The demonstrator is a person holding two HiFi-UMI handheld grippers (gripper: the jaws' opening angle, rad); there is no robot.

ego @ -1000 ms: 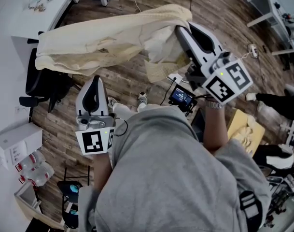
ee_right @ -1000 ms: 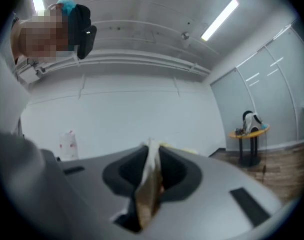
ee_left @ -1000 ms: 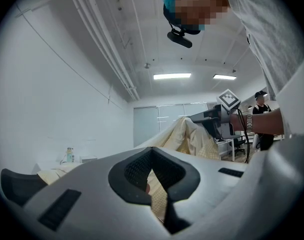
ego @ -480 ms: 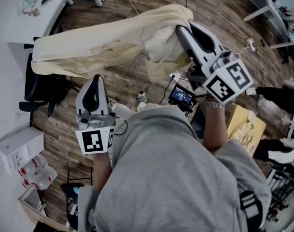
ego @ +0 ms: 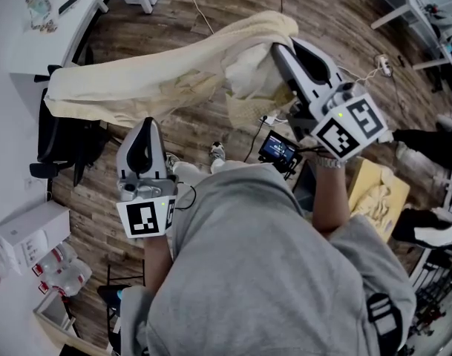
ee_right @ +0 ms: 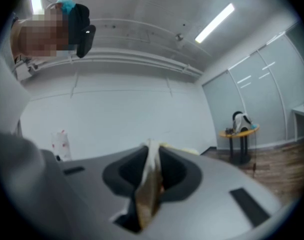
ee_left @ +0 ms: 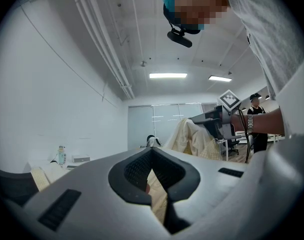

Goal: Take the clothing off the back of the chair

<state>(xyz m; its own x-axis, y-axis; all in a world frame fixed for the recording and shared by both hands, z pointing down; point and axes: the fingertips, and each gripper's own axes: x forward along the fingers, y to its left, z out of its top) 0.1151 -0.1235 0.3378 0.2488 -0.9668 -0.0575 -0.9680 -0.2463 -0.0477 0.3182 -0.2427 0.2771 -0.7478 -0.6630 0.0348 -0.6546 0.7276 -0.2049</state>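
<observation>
A long cream garment [ego: 159, 80] stretches from the back of a black office chair [ego: 59, 136] at the left up to my right gripper [ego: 274, 47]. That gripper is shut on the garment's right end. In the right gripper view a fold of the cloth [ee_right: 149, 194] is pinched between the pads of the right gripper [ee_right: 152, 151]. My left gripper [ego: 145, 121] points at the garment's lower edge, its tip just below the cloth, jaws together. In the left gripper view the left gripper [ee_left: 152, 154] holds nothing that I can see. Beyond it hang the garment [ee_left: 191, 136] and the right gripper [ee_left: 211, 121].
A white desk [ego: 40, 35] stands behind the chair. A white box [ego: 25, 232] and bottles [ego: 55, 273] lie on the floor at the left. Cream cloth [ego: 378, 191] lies at the right, near another person's legs [ego: 426, 143]. A small screen [ego: 279, 150] hangs below my right arm.
Only the head view has shifted a little. Both grippers keep their places and the garment stays stretched between the chair and the right gripper.
</observation>
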